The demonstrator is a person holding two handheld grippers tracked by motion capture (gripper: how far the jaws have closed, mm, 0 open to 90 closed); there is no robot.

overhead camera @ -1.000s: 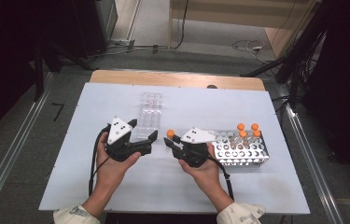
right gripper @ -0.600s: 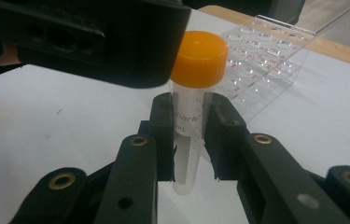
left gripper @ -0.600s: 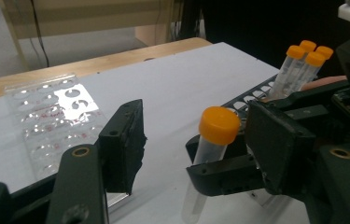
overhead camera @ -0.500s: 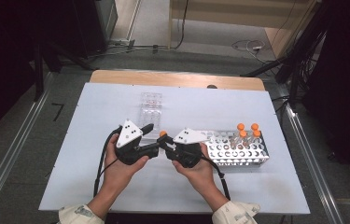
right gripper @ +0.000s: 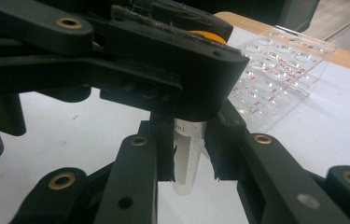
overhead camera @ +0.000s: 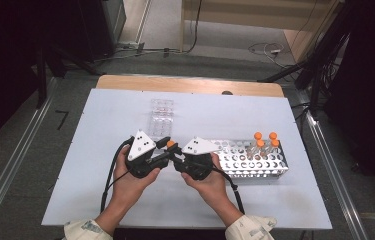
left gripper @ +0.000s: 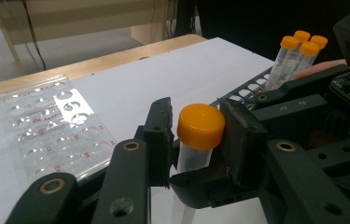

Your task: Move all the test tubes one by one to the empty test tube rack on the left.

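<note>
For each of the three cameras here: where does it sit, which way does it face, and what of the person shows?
High view: above the person's side, looking forward and down on the table; both forearms, hands, both grippers.
Left gripper view: rides the left gripper, looking along its jaws, just closing about the orange cap; behind, the well plate and metal rack.
Right gripper view: rides the right gripper, jaws gripping the tube.
Shared: both gripper views show that tube and well plate.

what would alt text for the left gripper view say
The left gripper, its jaws just closing, grasps the orange cap of a clear tube that the right gripper holds by its body. Behind lie a clear well plate on the white table and four orange-capped tubes in a metal rack.
</note>
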